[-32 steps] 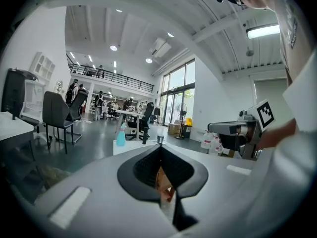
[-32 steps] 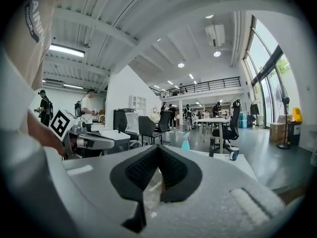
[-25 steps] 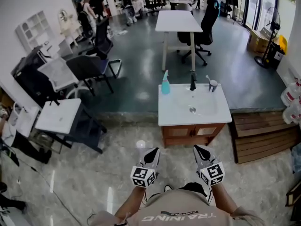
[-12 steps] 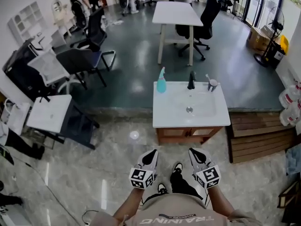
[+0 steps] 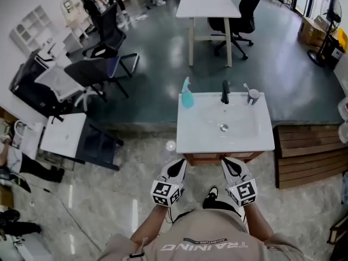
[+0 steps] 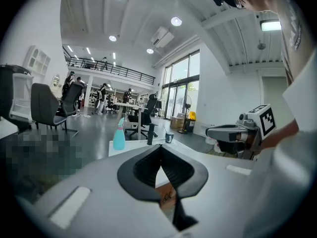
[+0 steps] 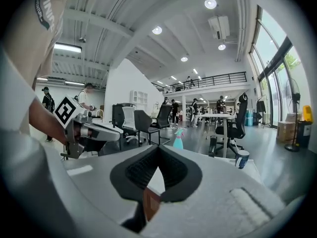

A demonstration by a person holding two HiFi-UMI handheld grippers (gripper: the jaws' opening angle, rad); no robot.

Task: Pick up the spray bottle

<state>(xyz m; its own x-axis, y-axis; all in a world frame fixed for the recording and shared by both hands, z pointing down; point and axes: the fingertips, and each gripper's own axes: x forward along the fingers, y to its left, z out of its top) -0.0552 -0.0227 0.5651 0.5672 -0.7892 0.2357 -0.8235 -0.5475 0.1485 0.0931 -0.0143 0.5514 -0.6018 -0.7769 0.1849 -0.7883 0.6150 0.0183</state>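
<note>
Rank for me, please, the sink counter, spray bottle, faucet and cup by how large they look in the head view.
1. sink counter, by far the largest.
2. spray bottle.
3. faucet and cup: too alike to rank. The faucet looks taller, the cup wider.

We see a white counter [image 5: 196,137] just ahead of our tools, a basin [image 5: 239,118] sunk in it. Along its far edge stand a spray bottle [image 5: 187,95] beyond the left tool [image 5: 178,166], a black tap [image 5: 225,92] beyond the right tool [image 5: 229,165], and a cup [image 5: 253,96] further right.
</note>
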